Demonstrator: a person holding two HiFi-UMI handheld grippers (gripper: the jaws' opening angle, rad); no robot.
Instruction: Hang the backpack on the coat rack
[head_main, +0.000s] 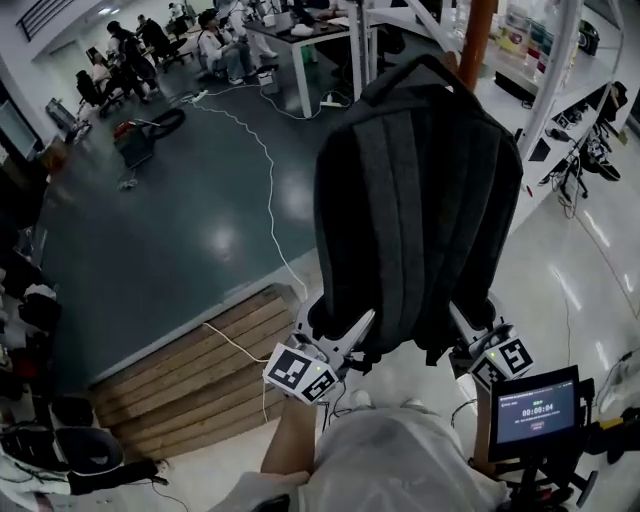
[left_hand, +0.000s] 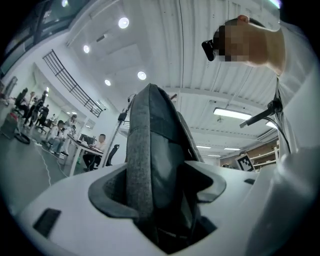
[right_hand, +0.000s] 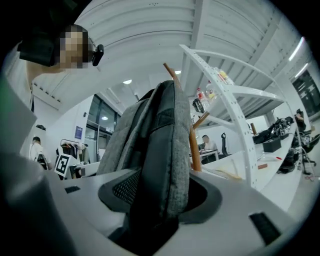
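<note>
The backpack is held up in the air, upright, with its dark grey back panel turned to the head camera and its top just in front of the orange-brown pole of the coat rack. Whether any strap is caught on a peg cannot be told. The bag's lower left corner is clamped by the left gripper; in the left gripper view the jaws are seen closed on a grey fabric edge of the bag. The lower right corner is clamped likewise by the right gripper, whose jaws are pressed on the bag's side seam, with the rack's pole seen just behind.

A white shelving frame is placed close beside the rack on the right. A wooden platform is seen on the floor below the left gripper, crossed by a white cable. A small screen is mounted near the right gripper. People are seated at desks well apart.
</note>
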